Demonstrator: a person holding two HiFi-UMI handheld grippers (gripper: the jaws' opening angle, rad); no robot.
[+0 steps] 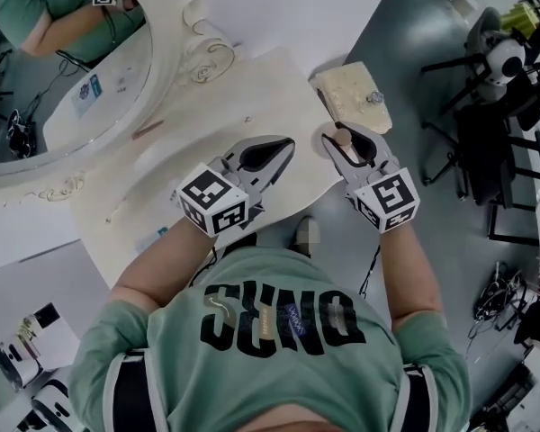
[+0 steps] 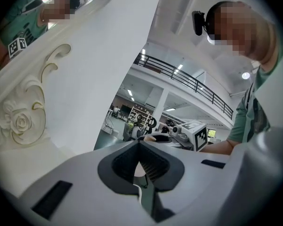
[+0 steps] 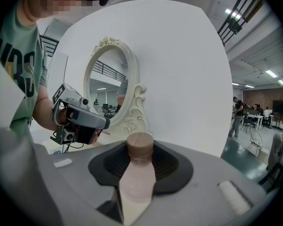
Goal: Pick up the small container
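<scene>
We hold the small container, a pale pink bottle with a brown cap, pinched upright between the jaws of the right gripper, by the edge of the cream table; the left gripper beside it has its jaws pressed together on nothing. The head view shows only the cap; the right gripper view shows the pink body, with the oval mirror behind.
</scene>
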